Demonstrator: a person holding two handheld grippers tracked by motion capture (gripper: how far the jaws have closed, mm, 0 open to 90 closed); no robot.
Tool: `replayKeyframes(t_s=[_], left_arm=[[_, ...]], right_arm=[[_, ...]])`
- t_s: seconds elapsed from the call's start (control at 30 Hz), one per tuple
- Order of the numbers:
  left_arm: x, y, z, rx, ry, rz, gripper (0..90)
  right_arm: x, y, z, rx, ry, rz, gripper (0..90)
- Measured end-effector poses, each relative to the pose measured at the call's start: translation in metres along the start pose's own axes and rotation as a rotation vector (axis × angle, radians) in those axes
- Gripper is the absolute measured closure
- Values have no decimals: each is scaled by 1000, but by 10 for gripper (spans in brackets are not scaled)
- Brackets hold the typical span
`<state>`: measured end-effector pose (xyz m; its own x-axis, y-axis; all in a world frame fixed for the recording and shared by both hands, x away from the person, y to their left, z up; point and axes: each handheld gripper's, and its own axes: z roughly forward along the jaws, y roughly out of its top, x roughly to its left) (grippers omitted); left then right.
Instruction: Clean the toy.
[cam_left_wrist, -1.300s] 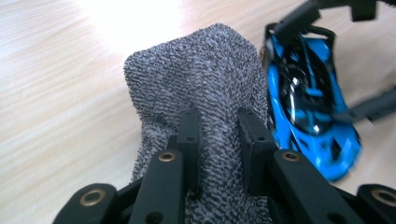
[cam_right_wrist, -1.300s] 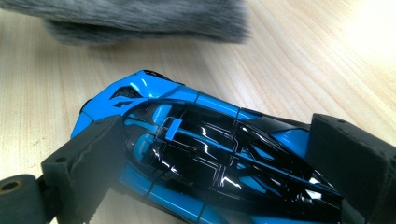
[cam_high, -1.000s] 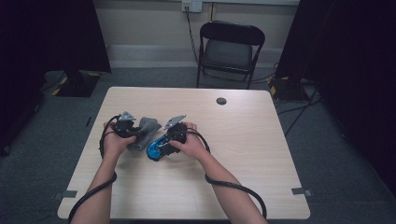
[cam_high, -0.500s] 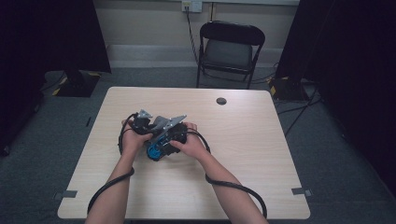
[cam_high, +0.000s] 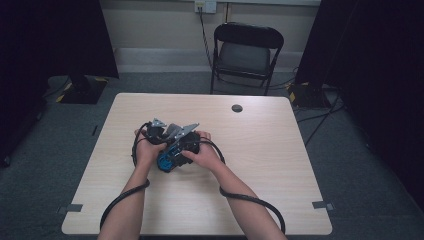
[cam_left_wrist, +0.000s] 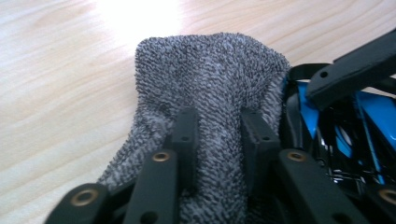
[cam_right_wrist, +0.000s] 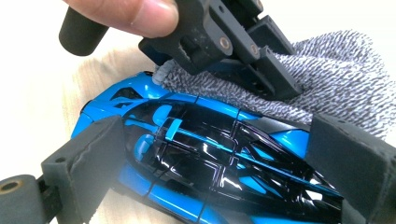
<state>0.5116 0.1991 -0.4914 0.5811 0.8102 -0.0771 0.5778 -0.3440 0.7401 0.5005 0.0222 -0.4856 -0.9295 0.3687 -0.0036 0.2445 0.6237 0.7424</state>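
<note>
Pinching a grey terry cloth (cam_left_wrist: 210, 93) between narrow jaws, my left gripper (cam_left_wrist: 219, 135) has just been closing on that bunched fabric so it can rub without slipping. At its three o'clock my right gripper (cam_right_wrist: 210, 158) clamps a glossy blue-and-black toy car (cam_right_wrist: 196, 154) by its flanks, I judge to steady it for wiping. Both sit left of centre on the pale wooden table (cam_high: 280, 150); a black folding chair (cam_high: 247, 50) stands at twelve o'clock.
</note>
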Motion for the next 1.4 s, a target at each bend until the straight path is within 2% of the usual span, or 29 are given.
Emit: replayKeyframes(t_s=[0.17, 0.53, 0.6, 0.8, 1.17, 1.4], left_arm=[[0, 0, -3, 17, -18, 32, 740], [1, -5, -10, 12, -31, 33, 741], [2, -6, -13, 21, -35, 50, 742], [4, -11, -18, 19, -44, 40, 744], [8, -20, -35, 47, -45, 48, 746], [8, -26, -42, 42, -46, 42, 747]], right_arm=[[0, 0, 0, 2, 1, 0, 43], [0, 0, 0, 2, 2, 0, 42], [0, 0, 0, 4, 2, 1, 42], [0, 0, 0, 2, 2, 0, 42], [0, 0, 0, 3, 2, -1, 42], [0, 1, 0, 3, 1, 1, 42]])
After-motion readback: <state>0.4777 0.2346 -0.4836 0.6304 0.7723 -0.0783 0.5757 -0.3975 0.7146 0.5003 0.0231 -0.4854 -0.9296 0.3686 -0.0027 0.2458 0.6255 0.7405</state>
